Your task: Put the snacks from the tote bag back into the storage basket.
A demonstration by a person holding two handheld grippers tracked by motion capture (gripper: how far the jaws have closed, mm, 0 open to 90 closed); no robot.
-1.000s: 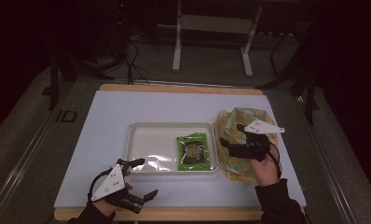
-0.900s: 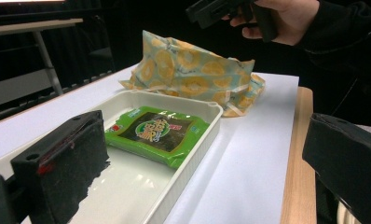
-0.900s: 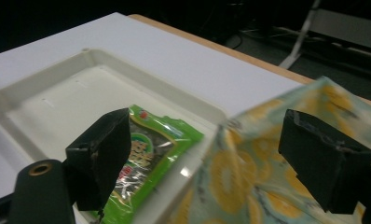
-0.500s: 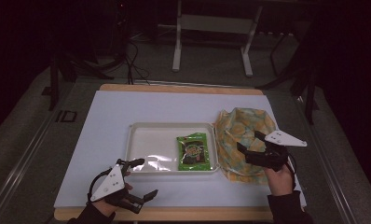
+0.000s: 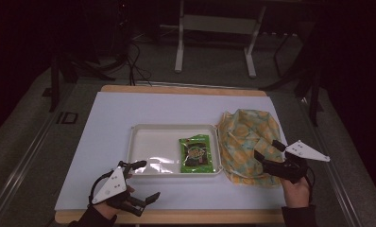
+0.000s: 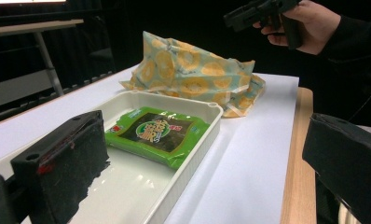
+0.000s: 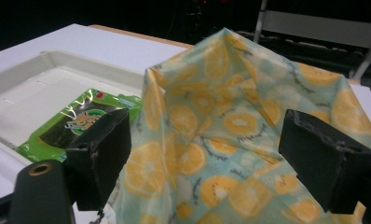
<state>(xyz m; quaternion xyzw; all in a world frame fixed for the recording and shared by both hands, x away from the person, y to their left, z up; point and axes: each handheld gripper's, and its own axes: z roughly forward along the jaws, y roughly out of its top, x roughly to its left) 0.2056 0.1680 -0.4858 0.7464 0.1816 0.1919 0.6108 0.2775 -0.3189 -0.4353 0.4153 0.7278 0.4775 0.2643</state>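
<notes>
With the bag (image 5: 246, 142) lying just ahead of the open right claw (image 5: 269, 152) and beside the tray (image 5: 148, 137), pinch one raised fold squarely, while the open left claw (image 5: 146, 182) waits empty by the tray's near corner.

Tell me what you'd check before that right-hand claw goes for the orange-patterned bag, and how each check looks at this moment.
1. Right gripper jaws open wide enough: ok, they stand well apart in the right gripper view.
2. Aimed at the bag: ok, the cloth sits between the jaws.
3. Right gripper holds nothing: ok.
4. Left gripper out of the way: ok, open, near the table's front edge by the tray corner.
5. Snack packet safely in the tray: ok, lying flat at its right end.
6. Bag opening reachable: cannot tell, folds hide where the mouth is.
</notes>
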